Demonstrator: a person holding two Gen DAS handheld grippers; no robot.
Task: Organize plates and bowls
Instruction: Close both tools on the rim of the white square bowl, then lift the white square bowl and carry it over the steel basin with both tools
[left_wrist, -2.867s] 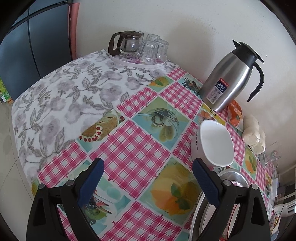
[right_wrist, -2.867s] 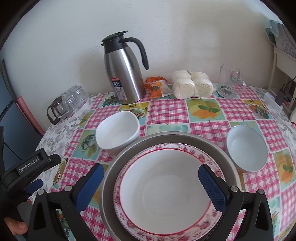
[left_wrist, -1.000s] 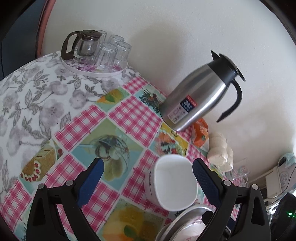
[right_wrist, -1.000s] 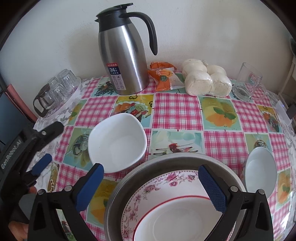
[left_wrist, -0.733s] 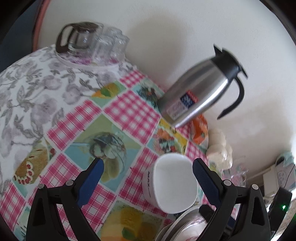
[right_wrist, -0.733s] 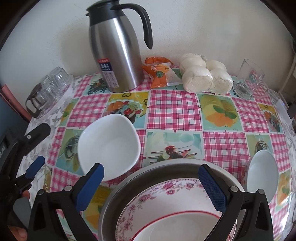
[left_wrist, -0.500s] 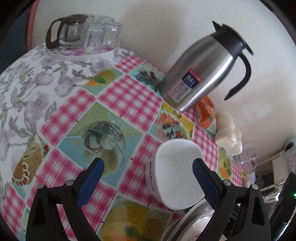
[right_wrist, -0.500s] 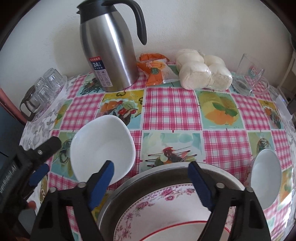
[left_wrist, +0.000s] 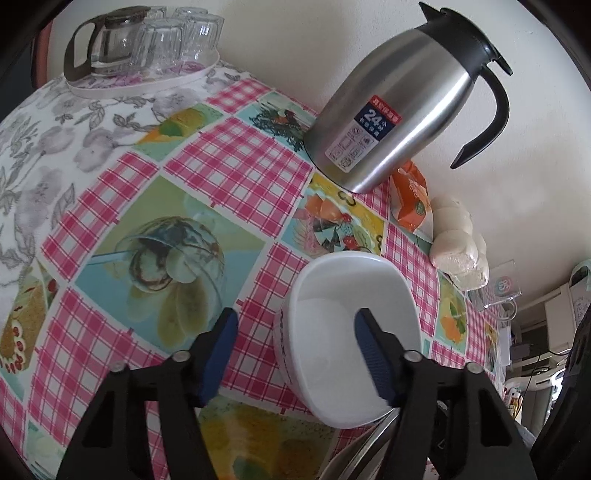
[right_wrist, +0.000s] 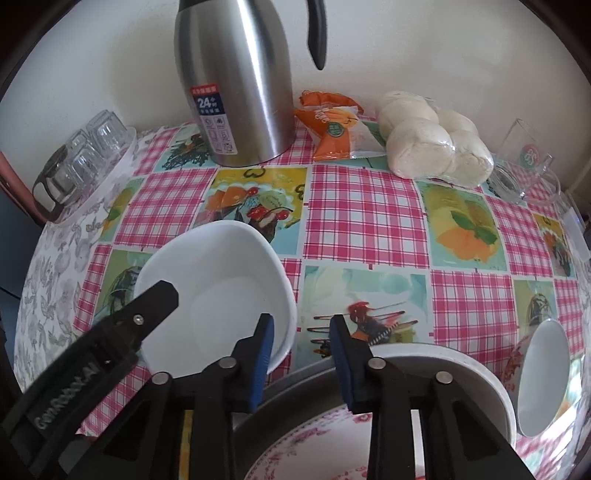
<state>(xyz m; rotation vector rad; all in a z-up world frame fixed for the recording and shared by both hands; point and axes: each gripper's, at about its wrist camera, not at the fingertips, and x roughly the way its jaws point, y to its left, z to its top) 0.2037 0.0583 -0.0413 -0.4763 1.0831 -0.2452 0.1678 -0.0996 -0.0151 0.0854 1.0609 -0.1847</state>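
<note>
Closing, both tongs straddle opposite rims of the white squarish ceramic bowl (left_wrist: 343, 332) on the checked worktop (left_wrist: 236, 166): left tongs (left_wrist: 293, 341), right tongs (right_wrist: 301, 350), neither pressing yet.

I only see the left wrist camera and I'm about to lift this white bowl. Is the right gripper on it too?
Observer: Nearly. The right gripper straddles the white bowl at its rim nearest the metal basin, fingers closing, not yet pinching.
Operator: What's inside the basin?
Observer: A floral plate.
Operator: Any other bowls?
Observer: One smaller white bowl, right of the basin.
</note>
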